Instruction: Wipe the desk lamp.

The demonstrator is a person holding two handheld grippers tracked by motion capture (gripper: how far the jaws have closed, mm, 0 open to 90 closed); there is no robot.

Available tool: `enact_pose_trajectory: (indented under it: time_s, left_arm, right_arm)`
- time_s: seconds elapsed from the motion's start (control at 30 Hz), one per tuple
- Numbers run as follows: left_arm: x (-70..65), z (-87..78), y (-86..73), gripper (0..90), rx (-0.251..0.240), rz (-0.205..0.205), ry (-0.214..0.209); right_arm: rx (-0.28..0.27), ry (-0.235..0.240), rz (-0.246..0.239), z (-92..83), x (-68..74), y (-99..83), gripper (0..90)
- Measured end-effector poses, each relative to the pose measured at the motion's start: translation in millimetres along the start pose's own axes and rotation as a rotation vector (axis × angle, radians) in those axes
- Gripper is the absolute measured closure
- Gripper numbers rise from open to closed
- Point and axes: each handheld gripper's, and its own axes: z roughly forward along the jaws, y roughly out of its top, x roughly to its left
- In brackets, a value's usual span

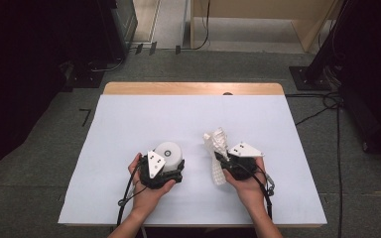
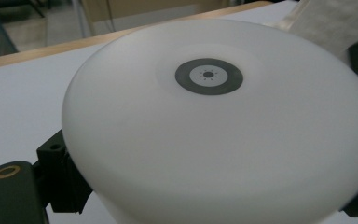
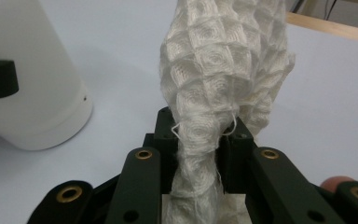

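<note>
From the high view, the left tool [image 1: 171, 168] held a white round device [image 1: 169, 152] between its jaws, the device sitting just ahead of that hand on the white desk [image 1: 129, 124]; the right tool [image 1: 222, 163] gripped a white waffle-weave cloth [image 1: 217, 144], whose long axis ran from below the jaws up and away from the person; the cloth lay just to the right of the device, a narrow strip of bare desk between them, so the right hand was the nearer one for bringing cloth to device; open desk lay ahead of both tools, the near edge close behind the wrists.

In the left gripper view, the device's domed top [image 2: 214, 130] with its dark ring mark [image 2: 209, 76] sat directly over the jaws, which stood at either flank of it, apparently closed on it; the cloth [image 2: 335, 23] showed beyond it at upper right.

In the right gripper view, the jaws were pinched on the bunched cloth [image 3: 223, 79], which rose ahead of them; the device [image 3: 32, 79] stood to the left, apart from the cloth.
</note>
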Motion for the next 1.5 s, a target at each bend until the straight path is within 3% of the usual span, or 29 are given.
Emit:
enact_pose_trajectory:
  time_s: [0.07,0.23,0.33,0.53,0.7,0.77,1.0,1.13,1.27,1.37,1.5]
  left_arm:
    - [7.1,-5.0,4.1,8.1,-0.040,-0.033,-0.072]
    - [14.7,-11.3,10.1,8.2,-0.078,-0.071,-0.181]
    - [10.6,-10.0,9.5,8.3,-0.071,-0.045,-0.213]
    - [-0.7,-3.7,5.6,8.3,-0.024,0.038,-0.257]
    - [-6.7,0.3,2.6,8.3,-0.002,0.081,-0.254]
    - [-5.7,-0.5,3.7,8.3,-0.008,0.081,-0.251]
    - [6.8,-4.4,9.2,8.3,-0.050,0.041,-0.230]
    - [7.3,-1.4,8.3,8.4,-0.045,0.042,-0.228]
    - [3.5,1.7,6.4,8.4,-0.031,0.072,-0.228]
    - [-0.9,3.9,5.0,8.4,-0.020,0.101,-0.201]
    - [-3.7,5.1,2.9,8.4,-0.031,0.127,-0.187]
  right_arm:
    - [0.007,0.034,-0.016,4.4,9.9,-0.3,72.4]
    - [0.018,0.123,-0.066,14.3,40.3,-0.6,72.4]
    - [0.000,0.162,-0.085,15.3,53.3,0.7,72.4]
    - [-0.075,0.145,-0.097,2.5,56.4,8.9,72.6]
    - [-0.155,0.143,-0.111,-10.5,53.2,16.3,72.6]
    - [-0.160,0.151,-0.115,-12.3,52.8,17.7,72.6]
    - [-0.030,0.195,-0.103,6.9,52.3,8.5,72.4]
    - [-0.005,0.200,-0.089,12.5,50.8,3.4,72.4]
    - [-0.045,0.196,-0.076,7.5,48.7,6.9,72.5]
    - [-0.081,0.187,-0.077,1.3,48.3,10.1,72.5]
    - [-0.103,0.157,-0.097,-3.0,47.8,12.8,72.5]
